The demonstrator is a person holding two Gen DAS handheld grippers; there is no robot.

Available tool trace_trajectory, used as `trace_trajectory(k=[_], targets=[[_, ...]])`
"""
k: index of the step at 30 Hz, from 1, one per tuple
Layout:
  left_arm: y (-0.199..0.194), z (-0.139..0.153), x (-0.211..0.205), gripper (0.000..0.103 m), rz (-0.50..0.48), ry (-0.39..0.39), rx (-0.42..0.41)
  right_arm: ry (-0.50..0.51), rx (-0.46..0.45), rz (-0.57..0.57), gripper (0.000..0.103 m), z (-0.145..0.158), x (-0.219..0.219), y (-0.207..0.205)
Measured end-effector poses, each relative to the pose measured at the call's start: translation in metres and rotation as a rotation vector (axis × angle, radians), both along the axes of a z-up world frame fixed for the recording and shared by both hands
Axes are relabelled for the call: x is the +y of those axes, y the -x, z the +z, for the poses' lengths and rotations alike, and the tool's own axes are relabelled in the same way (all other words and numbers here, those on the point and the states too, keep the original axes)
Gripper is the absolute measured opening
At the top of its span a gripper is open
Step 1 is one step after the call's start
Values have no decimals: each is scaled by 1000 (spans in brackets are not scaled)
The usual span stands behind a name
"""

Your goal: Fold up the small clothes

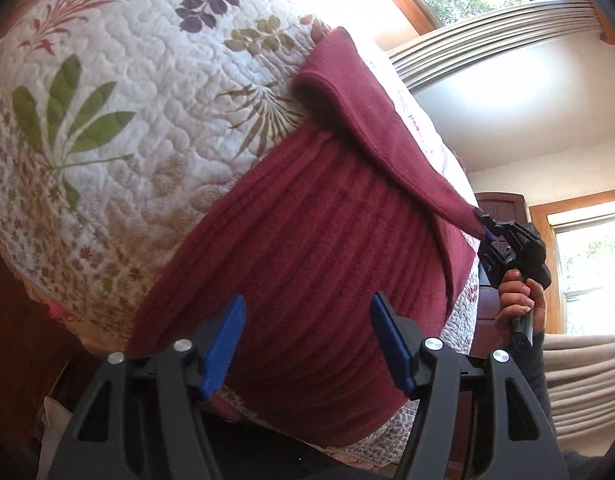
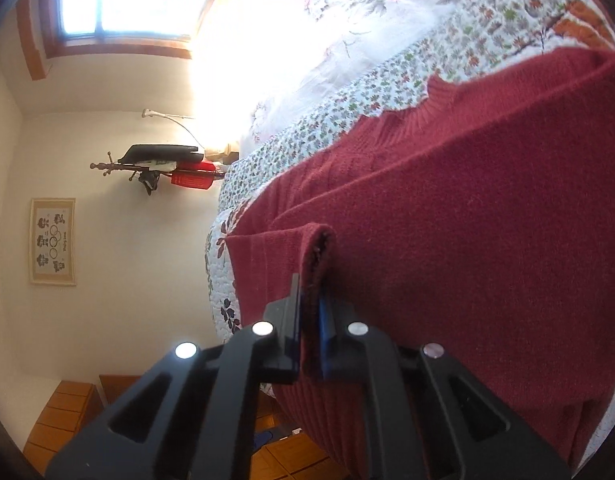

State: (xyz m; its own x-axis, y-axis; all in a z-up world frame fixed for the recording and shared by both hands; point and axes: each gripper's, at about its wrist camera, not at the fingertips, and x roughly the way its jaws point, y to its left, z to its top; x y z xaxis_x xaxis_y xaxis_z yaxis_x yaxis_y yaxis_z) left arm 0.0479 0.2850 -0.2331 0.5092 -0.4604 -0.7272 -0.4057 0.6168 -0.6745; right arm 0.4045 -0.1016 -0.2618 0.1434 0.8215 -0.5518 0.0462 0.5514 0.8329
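Right now maroon sweater lies flat on quilted bed. Soft knit, light, floppy, so pinch at cuffs/hem. My right gripper fingers clamped on sleeve cuff, sleeve lifted over body. Left gripper fingers wide apart, empty, near hem. Long axis hem→collar, collar at far end.

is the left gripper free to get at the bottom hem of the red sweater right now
Probably yes. The left gripper is open and empty, hanging over the near edge of the red sweater on the quilt with nothing between. The right gripper is pinching the sleeve off to the side, out of its way.
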Motion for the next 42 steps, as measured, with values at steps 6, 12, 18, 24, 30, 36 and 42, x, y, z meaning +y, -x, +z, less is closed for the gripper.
trace_trajectory(k=[6, 12, 18, 24, 30, 36, 42], targets=[[-18, -3, -12, 65, -48, 14, 0, 41, -183, -24, 6, 77, -28, 6], [-32, -5, -21, 65, -86, 21, -5, 109, -211, -111, 6, 82, -88, 18], [-33, -5, -25, 65, -108, 15, -2, 148, -114, -176, 6, 26, -129, 25], [-39, -5, -26, 65, -114, 11, 1, 161, -38, -194, 6, -21, -142, 30], [-44, -5, -30, 65, -120, 6, 4, 181, -5, -199, 6, -45, -145, 29], [-47, -3, -33, 65, -101, 16, -10, 260, -44, -249, 13, -34, -162, 41], [-53, -6, -42, 65, -96, 36, -16, 203, -115, -163, 13, -9, -139, 45]])
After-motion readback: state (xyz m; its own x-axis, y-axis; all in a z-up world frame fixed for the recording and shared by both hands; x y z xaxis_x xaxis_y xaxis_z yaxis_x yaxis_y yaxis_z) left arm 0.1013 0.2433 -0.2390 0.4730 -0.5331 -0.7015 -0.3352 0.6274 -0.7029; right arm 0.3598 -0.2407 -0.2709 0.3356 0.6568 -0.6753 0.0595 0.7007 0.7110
